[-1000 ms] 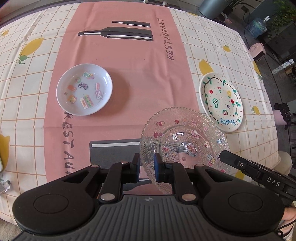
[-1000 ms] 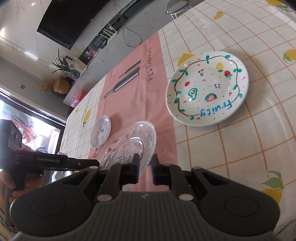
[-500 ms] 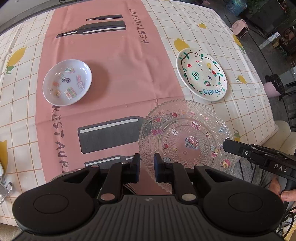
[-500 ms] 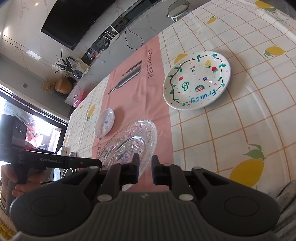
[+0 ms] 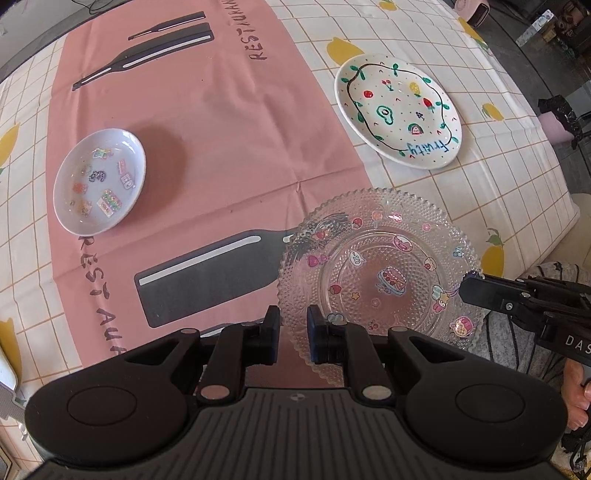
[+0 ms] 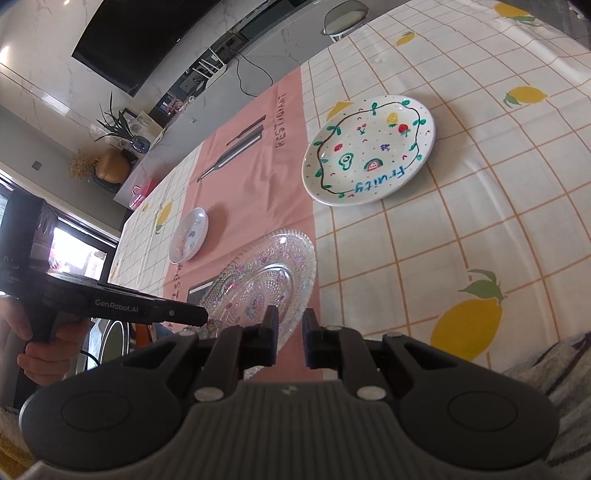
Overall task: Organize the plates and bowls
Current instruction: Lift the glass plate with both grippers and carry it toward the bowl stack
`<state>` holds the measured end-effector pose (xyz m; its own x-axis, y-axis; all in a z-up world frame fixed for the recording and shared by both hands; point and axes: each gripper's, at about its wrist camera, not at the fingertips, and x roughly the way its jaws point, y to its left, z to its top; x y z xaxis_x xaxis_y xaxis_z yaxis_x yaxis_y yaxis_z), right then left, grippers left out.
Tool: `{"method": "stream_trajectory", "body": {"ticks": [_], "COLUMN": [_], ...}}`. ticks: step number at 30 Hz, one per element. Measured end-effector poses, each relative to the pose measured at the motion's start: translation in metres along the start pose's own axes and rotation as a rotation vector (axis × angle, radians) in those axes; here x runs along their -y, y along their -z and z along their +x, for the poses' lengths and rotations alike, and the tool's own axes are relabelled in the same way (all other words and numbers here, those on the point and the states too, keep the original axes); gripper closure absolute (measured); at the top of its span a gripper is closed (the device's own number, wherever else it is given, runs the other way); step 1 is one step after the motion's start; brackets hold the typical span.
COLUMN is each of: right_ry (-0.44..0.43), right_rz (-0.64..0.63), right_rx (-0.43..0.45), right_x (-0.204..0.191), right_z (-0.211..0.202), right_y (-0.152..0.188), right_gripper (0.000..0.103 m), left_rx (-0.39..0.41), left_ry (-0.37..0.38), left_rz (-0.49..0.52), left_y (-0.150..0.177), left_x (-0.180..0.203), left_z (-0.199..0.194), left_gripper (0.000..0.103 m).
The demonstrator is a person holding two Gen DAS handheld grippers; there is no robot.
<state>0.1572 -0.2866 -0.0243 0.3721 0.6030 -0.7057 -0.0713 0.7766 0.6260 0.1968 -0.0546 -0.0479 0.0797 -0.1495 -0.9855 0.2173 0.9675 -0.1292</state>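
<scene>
A clear glass plate (image 5: pixel 380 273) with stickers is held over the table's near edge. My left gripper (image 5: pixel 292 334) is shut on its near rim, and my right gripper (image 6: pixel 289 338) is shut on its other rim; the plate also shows in the right wrist view (image 6: pixel 266 280). A small white sticker dish (image 5: pixel 99 181) sits on the pink runner at the left, also seen small in the right wrist view (image 6: pixel 189 234). A white "Fruity" plate (image 5: pixel 397 110) lies on the checked cloth at the right, also in the right wrist view (image 6: pixel 369 149).
The table has a lemon-checked cloth (image 6: pixel 480 221) with a pink runner (image 5: pixel 221 122) down the middle. The table's near edge (image 5: pixel 554 240) is at the right, with a person's lap below. A round stool (image 6: pixel 345 16) stands beyond the far end.
Both grippers have drawn back toward the near edge of the table with the glass plate held between them. The two other plates have not moved.
</scene>
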Motion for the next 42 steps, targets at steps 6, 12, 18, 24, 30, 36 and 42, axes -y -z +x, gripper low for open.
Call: {"method": "stream_trajectory", "body": {"ticks": [6, 12, 18, 24, 30, 36, 42], "right_ry": [0.010, 0.077, 0.102, 0.124, 0.124, 0.095, 0.123], "right_rz": [-0.015, -0.049, -0.061, -0.063, -0.051, -0.047, -0.086], "right_rx": [-0.040, -0.059, -0.068, -0.061, -0.059, -0.084, -0.112], "right_x": [-0.002, -0.004, -0.005, -0.006, -0.005, -0.005, -0.010], "right_z": [0.011, 0.022, 0.025, 0.023, 0.025, 0.030, 0.040], "right_y": [0.004, 0.008, 0.009, 0.010, 0.007, 0.004, 0.003], "right_gripper": [0.095, 0.102, 0.102, 0.102, 0.092, 0.079, 0.096], "left_rx": [0.008, 0.026, 0.040, 0.136, 0.242, 0.336, 0.398], "left_ry": [0.129, 0.057, -0.004, 0.011, -0.037, -0.037, -0.103], "left_rz": [0.015, 0.047, 0.011, -0.035, -0.064, -0.114, -0.157], "left_y": [-0.009, -0.017, -0.014, -0.007, 0.004, 0.031, 0.064], "left_x": [0.019, 0.030, 0.015, -0.001, -0.013, -0.031, -0.042], "left_z": [0.002, 0.005, 0.005, -0.023, -0.056, -0.083, -0.098], "left_gripper": [0.090, 0.090, 0.090, 0.090, 0.087, 0.075, 0.069]}}
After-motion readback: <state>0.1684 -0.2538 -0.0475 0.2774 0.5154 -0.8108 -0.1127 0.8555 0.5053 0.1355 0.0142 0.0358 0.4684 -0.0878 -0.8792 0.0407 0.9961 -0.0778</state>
